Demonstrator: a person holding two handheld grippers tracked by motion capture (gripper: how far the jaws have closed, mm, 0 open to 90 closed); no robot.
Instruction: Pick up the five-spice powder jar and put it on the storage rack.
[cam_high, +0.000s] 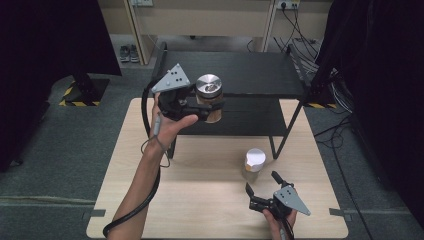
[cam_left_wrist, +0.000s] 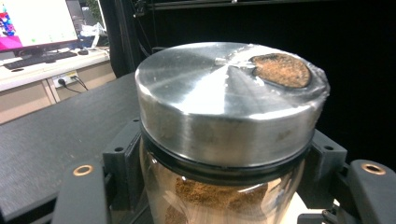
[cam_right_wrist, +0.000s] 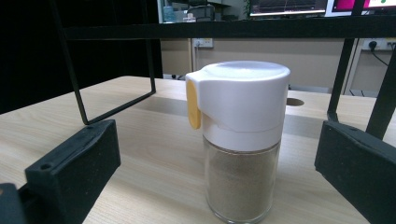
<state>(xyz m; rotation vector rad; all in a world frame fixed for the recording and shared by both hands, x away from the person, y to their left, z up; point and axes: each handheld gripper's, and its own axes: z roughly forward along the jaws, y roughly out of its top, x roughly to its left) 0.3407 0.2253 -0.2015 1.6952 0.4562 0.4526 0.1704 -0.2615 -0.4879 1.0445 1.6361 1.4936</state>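
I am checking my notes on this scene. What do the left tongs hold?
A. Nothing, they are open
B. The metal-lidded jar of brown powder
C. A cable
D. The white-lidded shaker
B: the left tongs are shut on the metal-lidded jar, raised by the black shelf.

No readable text or labels

We see a brushed metal lid (cam_left_wrist: 224, 98) on a clear glass jar (cam_left_wrist: 219, 198) of coarse brown powder, a glossy white plastic cap (cam_right_wrist: 240, 95) on a glass shaker (cam_right_wrist: 240, 182), pale matt wood-grain table (cam_high: 200, 200), and a matt black shelf (cam_high: 250, 72).
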